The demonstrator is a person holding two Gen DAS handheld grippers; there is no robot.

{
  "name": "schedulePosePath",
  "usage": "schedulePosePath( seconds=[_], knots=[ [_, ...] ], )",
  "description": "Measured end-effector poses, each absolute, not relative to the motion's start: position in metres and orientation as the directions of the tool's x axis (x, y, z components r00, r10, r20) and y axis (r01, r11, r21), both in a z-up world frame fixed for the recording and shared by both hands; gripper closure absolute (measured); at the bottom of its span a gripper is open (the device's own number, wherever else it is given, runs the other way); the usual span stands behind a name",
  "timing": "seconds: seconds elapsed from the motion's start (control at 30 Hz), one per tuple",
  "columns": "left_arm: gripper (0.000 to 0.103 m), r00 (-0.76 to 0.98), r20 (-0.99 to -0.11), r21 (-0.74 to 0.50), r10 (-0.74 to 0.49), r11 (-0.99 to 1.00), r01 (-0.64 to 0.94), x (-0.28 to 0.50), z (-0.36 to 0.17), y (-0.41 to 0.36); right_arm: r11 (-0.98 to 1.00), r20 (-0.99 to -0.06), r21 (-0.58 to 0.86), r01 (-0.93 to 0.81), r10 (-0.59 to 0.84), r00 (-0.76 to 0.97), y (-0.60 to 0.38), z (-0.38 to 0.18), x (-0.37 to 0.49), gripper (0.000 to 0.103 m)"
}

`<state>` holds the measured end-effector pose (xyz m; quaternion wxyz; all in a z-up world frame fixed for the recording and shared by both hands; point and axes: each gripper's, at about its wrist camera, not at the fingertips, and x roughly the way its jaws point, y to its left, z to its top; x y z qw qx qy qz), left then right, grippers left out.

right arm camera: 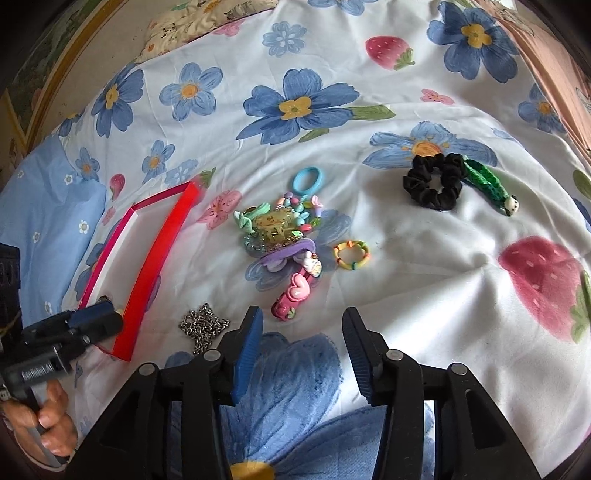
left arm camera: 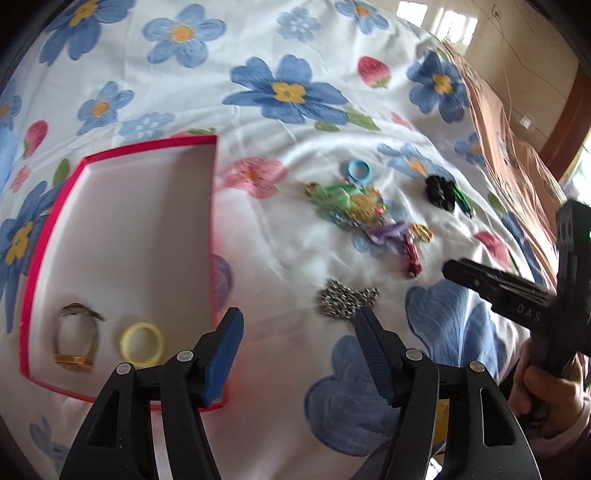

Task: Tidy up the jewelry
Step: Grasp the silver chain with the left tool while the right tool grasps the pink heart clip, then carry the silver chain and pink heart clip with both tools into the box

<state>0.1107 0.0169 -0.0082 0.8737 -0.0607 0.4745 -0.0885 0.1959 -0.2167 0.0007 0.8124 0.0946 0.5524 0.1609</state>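
A red-rimmed white tray (left arm camera: 51, 229) lies on the flowered bedsheet and holds a gold watch-like band (left arm camera: 75, 338) and a yellow ring (left arm camera: 142, 341). My left gripper (left arm camera: 299, 325) is open and empty, at the tray's near right corner. A silver chain (left arm camera: 347, 301) lies just beyond it, also in the right wrist view (right arm camera: 203, 325). My right gripper (right arm camera: 303, 328) is open and empty above the sheet, near a pink heart clip (right arm camera: 293, 295). A pile of colourful clips and beads (right arm camera: 284, 225) lies past it.
A black scrunchie (right arm camera: 434, 182), a green braided band (right arm camera: 487, 184), a blue hair ring (right arm camera: 306, 179) and a small multicoloured band (right arm camera: 351, 254) lie on the sheet. A pink blanket (left arm camera: 517, 147) borders the right. A pillow (right arm camera: 207, 18) lies at the far end.
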Motion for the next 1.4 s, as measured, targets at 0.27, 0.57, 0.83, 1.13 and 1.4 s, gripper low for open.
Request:
schedulePosePath(
  seconds=[0.27,0.57,0.83,1.13,1.4],
  knots=[
    [0.032,0.484,-0.842,-0.178,-0.240,0.969,0.170,0.136,-0.031,-0.013,0.925,-0.877,0.329,-0.189,0.374,0.301,-0.200,-0.018,0.211,0.056],
    [0.037,0.454,-0.872,-0.101,-0.184,0.975,0.200,0.161,-0.063,-0.040,0.929,-0.888,0.323,-0.182,0.364,0.280,-0.199,-0.036,0.221,0.059],
    [0.087,0.470,-0.865,-0.069,-0.174,0.970,0.233,0.171,-0.067,-0.046,0.941,-0.900,0.274,-0.199,0.324,0.292,-0.195,-0.040,0.224,0.071],
    [0.093,0.504,-0.827,-0.169,-0.248,0.966,0.198,0.156,-0.050,-0.024,0.940,-0.891,0.278,-0.199,0.330,0.311,-0.200,-0.029,0.217,0.086],
    [0.093,0.570,-0.772,-0.221,-0.281,0.960,0.174,0.129,-0.016,0.004,0.910,-0.854,0.352,-0.218,0.407,0.323,-0.194,0.000,0.208,0.087]
  ],
)
